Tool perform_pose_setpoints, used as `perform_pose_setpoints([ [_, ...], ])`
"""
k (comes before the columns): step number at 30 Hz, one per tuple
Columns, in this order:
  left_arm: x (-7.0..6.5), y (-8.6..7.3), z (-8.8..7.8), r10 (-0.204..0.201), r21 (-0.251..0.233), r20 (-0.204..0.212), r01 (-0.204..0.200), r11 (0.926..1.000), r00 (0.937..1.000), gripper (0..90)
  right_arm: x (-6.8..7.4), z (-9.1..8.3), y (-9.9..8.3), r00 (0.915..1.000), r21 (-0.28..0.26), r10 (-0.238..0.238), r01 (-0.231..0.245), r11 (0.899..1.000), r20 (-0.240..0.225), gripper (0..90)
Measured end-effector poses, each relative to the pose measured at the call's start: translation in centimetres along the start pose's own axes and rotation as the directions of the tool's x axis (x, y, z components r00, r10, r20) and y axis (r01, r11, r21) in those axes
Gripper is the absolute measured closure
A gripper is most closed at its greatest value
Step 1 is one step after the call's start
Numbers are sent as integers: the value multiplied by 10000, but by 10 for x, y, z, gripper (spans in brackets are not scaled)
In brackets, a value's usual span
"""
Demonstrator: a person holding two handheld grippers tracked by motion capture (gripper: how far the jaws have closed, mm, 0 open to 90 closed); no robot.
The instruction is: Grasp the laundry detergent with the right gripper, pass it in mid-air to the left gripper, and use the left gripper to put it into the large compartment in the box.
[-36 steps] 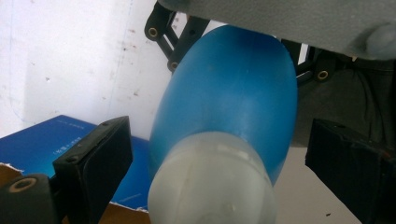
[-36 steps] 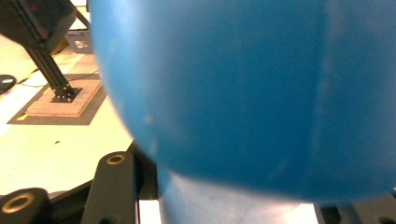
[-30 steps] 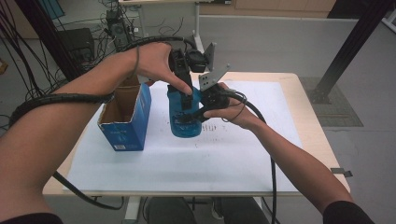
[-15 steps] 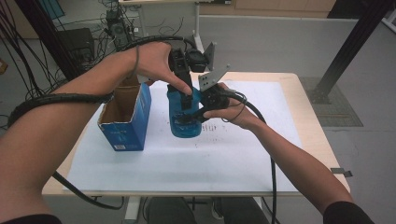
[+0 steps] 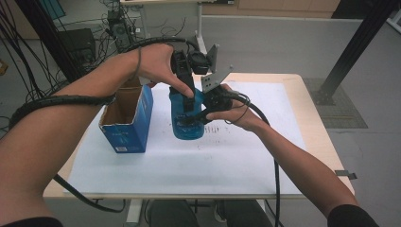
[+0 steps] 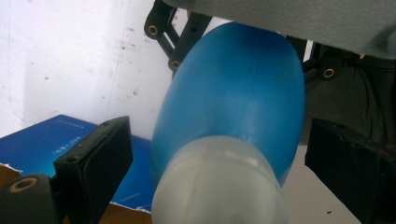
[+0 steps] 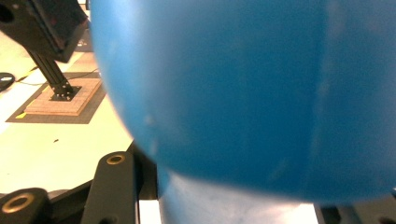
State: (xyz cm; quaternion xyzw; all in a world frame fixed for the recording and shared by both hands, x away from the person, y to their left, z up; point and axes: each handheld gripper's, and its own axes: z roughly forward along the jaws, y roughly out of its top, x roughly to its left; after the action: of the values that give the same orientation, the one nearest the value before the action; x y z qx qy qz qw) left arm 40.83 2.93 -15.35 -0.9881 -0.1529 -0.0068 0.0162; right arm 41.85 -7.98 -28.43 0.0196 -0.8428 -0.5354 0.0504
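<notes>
A blue bottle [image 5: 187, 125] with a pale cap end [image 6: 219, 186] stands on the white sheet [image 5: 236, 161]. My right gripper [image 5: 191, 120] comes in from the right and is shut on the bottle's body [image 7: 243, 93], which bulges close over its jaws. My left gripper [image 5: 188, 101] reaches down from above. In its own view the left gripper [image 6: 217, 163] has its jaws on either side of the bottle's [image 6: 233, 93] cap end, with a gap showing at the left pad [image 6: 98, 163], so it is open.
An open blue cardboard box [image 5: 127, 118] stands upright just left of the bottle, its flap edge near the left jaw [image 6: 46, 140]. Cables trail off both grippers across the wooden table [image 5: 321, 142]. A black post base [image 7: 60, 93] stands on the floor beyond.
</notes>
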Motion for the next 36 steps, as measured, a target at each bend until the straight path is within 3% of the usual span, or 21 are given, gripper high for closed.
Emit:
perform_pose_setpoints([
  [24, 0, 0, 4, 91, 70, 12, -91, 9999, 10000, 111, 1, -1, 1, 9999, -88, -112, 112, 9999, -32, 451],
  [36, 1, -1, 6, 142, 3, 20, -142, 9999, 9999, 237, 3, 0, 2, 9998, -21, -175, 175, 9998, -46, 451],
])
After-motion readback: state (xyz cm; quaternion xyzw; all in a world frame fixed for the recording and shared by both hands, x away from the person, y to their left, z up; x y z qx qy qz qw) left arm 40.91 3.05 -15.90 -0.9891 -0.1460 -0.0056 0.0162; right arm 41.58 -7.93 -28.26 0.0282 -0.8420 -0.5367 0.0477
